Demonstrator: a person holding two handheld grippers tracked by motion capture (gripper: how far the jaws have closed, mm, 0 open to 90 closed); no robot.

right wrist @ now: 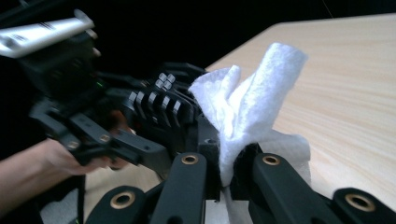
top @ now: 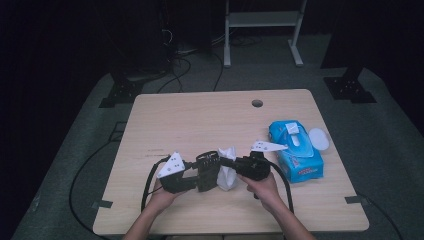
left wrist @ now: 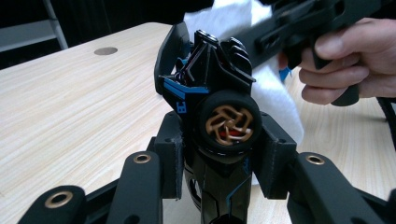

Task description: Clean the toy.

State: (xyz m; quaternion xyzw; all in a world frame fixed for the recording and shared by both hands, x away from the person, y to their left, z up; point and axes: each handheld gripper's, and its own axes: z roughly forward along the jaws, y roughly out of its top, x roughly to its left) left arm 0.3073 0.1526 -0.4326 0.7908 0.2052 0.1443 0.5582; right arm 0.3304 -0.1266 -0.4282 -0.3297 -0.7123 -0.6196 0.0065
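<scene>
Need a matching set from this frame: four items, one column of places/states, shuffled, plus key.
Items:
1. black toy car
2. white wipe
3. blue wipes pack
4. round hole

States:
A. lying on the table, lid flipped open
B. clamped in the left gripper
C. in the tabletop near the far edge
D. pinched in the right gripper

Pairs: 1-B, 2-D, 3-A, 4-C

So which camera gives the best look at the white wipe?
The right gripper view: the white wipe stands close up, pinched between that gripper's jaws. The high view shows it small between the two grippers. The left gripper view shows only part of it behind the black toy car.
</scene>
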